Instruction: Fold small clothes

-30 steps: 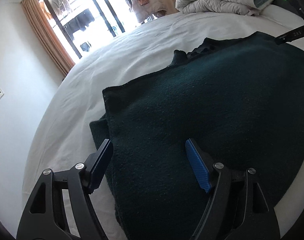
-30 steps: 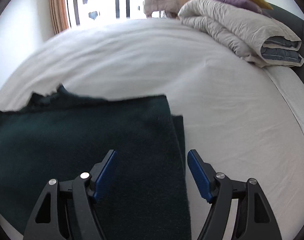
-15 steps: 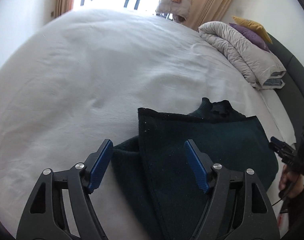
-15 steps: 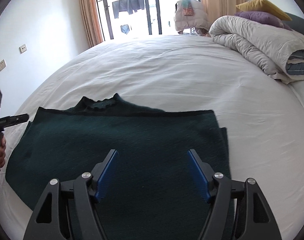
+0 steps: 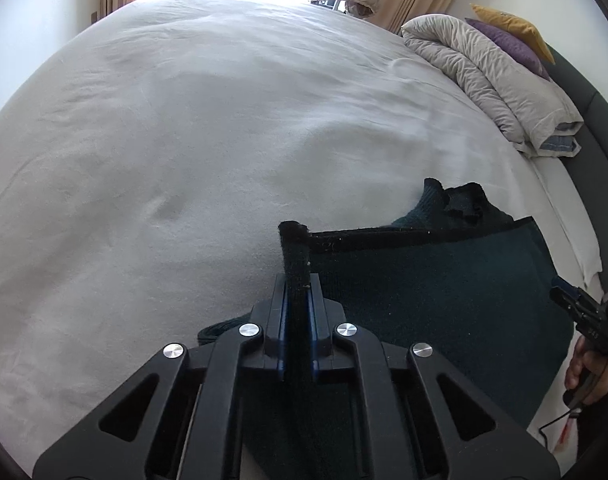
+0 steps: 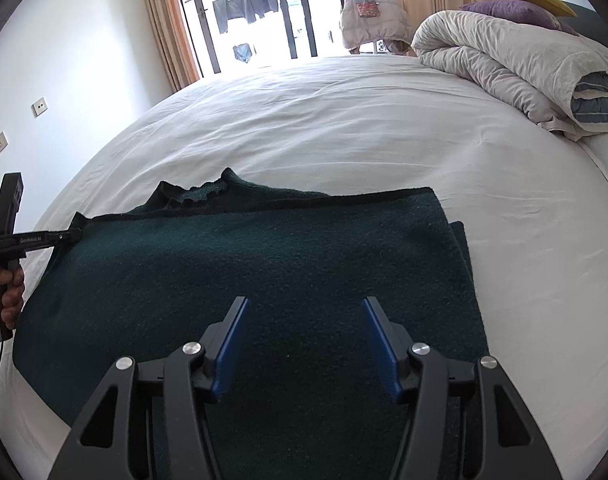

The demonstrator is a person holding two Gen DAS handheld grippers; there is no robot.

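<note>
One dark green sweater (image 6: 264, 264) is spread on the near part of the white bed (image 6: 344, 120). Its left corner is pinched by the left gripper (image 5: 296, 280), just closed. The right gripper (image 6: 304, 312), narrowing yet still parted, is held over the sweater, gripping nothing. One rolled duvet (image 6: 504, 64) and two pillows are seen far right.

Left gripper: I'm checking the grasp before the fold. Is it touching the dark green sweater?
Touching. Left wrist view shows the left gripper shut on the dark green sweater's edge.

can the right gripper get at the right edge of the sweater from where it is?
Probably yes. The right gripper hangs open over the dark green sweater, nothing between its jaws, and the sweater's right edge lies bare on the white sheet with nothing on it.
</note>
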